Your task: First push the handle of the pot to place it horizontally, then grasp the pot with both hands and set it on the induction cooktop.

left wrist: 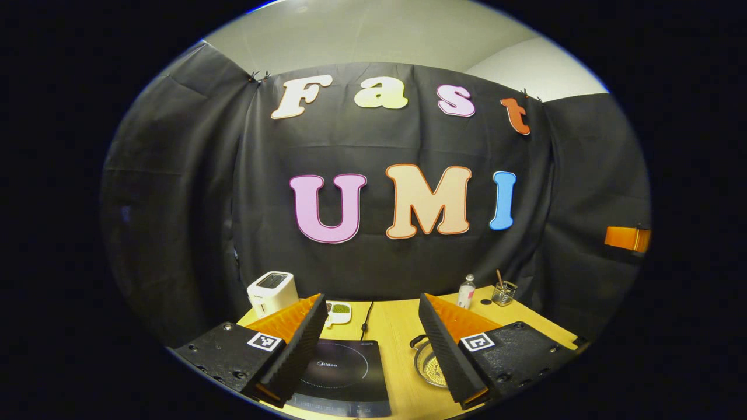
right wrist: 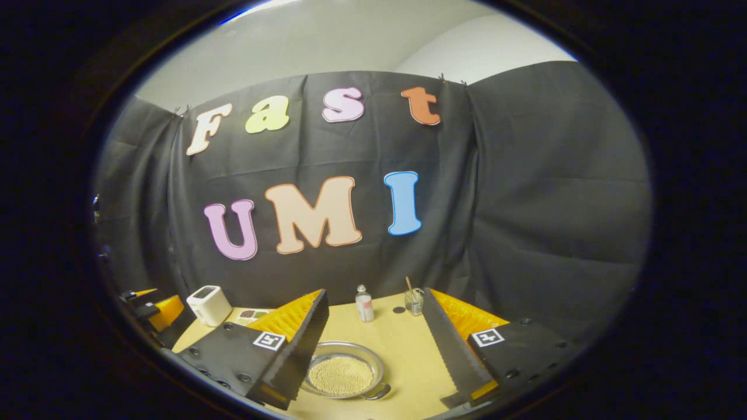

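Toaster (left wrist: 271, 293): far left of the induction cooktop, at the table's back edge.
Small dish (left wrist: 338, 312): just behind the cooktop, a dark cord beside it.
Left gripper (left wrist: 373, 350): fingers spread wide, holding nothing; it hangs above the table with the cooktop between its fingers.
Induction cooktop (left wrist: 344, 376): dark glass slab on the wooden table (left wrist: 391, 326), nothing resting on it.
Pot (right wrist: 343, 370): right of the cooktop, near it but apart; a shallow glass vessel with pale grains inside. One handle (right wrist: 376, 392) shows at its near rim in the right gripper view, another at its far rim in the left gripper view.
Right gripper (right wrist: 379, 350): fingers spread wide, holding nothing; the pot sits partly behind its left finger.
Bottle (right wrist: 364, 304): right of the cooktop, behind the pot, well apart from it.
Glass with sticks (right wrist: 414, 300): just right of the bottle.
Step in hand: judged the opening one (pot not yet touched); the handle is to be pushed to lie level.
Next move: lower one gripper to the handle and nudge it sideways without sliding the pot.
Obstructions: none lie between pot and cooktop; the cord and dish stay behind.
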`<control>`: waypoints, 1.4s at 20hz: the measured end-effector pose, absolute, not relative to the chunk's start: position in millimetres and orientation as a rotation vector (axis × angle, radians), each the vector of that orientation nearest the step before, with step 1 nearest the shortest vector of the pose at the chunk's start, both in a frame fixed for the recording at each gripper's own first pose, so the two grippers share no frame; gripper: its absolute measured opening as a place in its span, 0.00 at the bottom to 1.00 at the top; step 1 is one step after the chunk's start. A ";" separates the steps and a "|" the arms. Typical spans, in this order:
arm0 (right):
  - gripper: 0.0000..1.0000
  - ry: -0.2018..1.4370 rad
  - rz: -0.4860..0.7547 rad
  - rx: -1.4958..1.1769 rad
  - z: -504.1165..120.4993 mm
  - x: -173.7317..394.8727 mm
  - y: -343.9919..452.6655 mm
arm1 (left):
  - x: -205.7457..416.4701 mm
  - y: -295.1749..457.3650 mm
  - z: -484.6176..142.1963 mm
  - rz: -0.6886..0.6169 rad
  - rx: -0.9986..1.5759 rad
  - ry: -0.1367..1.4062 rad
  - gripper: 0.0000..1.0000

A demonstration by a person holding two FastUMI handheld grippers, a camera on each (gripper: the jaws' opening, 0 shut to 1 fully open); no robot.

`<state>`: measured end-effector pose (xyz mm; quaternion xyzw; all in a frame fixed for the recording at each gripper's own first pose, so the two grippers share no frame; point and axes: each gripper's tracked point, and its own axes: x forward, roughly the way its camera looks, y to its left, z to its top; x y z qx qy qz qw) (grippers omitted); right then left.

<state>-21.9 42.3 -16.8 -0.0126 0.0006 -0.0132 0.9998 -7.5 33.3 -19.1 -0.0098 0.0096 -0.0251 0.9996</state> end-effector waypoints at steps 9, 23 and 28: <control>0.41 0.047 0.000 -0.017 -36.4 -32.6 69.8 | -17.1 40.4 -31.0 -0.087 -0.055 0.021 0.92; 0.04 0.526 0.030 0.150 -193.2 -20.3 98.9 | -19.6 84.5 -63.3 -0.023 -0.019 0.080 0.92; 0.04 0.786 -0.020 0.203 -269.5 -40.1 94.5 | -11.8 97.9 -80.6 -0.001 -0.006 0.128 0.96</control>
